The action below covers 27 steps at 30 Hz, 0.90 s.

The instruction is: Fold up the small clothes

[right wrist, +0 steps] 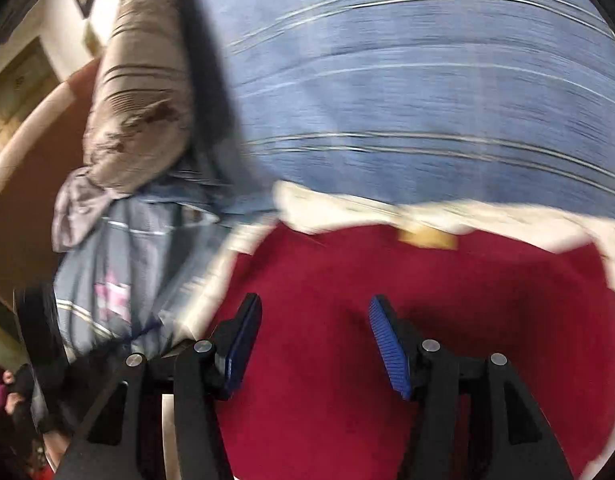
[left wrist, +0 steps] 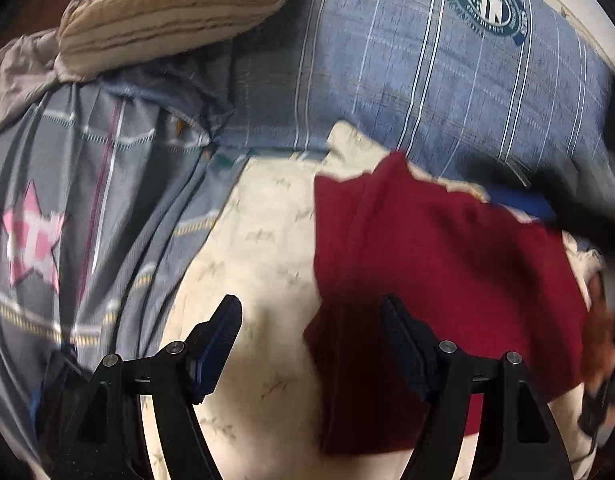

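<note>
So, both grippers are up over the dark red knit garment [right wrist: 387,320], which lies spread on a cream patterned cloth [left wrist: 259,240] on the bed — flat, I guess, so the folds come out clean. My left gripper [left wrist: 311,320] has its fingers wide apart with nothing between them, straddling the garment's left edge. My right gripper [right wrist: 315,320] is spread too, empty, above the middle of the red fabric. A blue striped sheet [left wrist: 427,100] sits behind, a beige pillow [left wrist: 167,8] off left — blurry though.
</note>
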### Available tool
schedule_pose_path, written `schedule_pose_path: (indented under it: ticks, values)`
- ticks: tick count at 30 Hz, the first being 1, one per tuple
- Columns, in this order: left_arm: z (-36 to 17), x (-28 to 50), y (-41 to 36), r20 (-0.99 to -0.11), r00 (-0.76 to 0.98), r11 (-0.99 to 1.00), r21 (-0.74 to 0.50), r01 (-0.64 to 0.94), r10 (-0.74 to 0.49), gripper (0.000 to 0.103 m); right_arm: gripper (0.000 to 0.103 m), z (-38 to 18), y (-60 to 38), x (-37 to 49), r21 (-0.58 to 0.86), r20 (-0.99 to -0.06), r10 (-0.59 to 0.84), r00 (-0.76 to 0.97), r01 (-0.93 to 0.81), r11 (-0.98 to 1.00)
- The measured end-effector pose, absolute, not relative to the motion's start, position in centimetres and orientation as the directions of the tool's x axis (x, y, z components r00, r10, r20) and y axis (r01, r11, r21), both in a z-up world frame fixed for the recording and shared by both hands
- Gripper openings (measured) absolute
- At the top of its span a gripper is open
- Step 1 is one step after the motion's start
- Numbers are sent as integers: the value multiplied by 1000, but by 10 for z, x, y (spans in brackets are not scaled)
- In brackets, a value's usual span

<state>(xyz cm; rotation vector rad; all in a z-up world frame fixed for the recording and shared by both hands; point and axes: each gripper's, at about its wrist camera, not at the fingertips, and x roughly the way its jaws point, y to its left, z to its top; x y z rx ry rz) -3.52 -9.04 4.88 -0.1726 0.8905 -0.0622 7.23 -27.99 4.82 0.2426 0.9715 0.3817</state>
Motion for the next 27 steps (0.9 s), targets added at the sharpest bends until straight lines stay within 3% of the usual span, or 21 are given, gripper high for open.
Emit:
schedule_pose_path:
  ticks: [3,6,8,9,18,23,27]
  values:
    - [33,-31,-87,-789,601,982,-187,-28,-133,72,58,35,-232,99,353,-792,426,437,-242,904]
    - [32,-22,-84,-790,593,976,-215,-29,-157,73,56,6,-203,122,254,-871,331,363,-244,936]
    - [34,-19,-82,-787,596,976,-217,-26,-159,73,17,-8,-194,128,181,-898,266,350,-258,949]
    - [35,-19,-80,-788,593,973,-228,-27,-168,73,7,-12,-192,130,165,-901,255,351,-268,949]
    - [28,-7,-81,-795,587,972,-228,-57,-152,73,7,-23,-175,136,196,-874,312,374,-317,928]
    - [24,-1,-82,-795,587,973,-226,-55,-151,73,19,-15,-194,132,293,-846,383,370,-278,915]
    - [23,0,-81,-794,590,971,-229,-65,-148,74,36,16,-221,115,335,-783,444,436,-305,891]
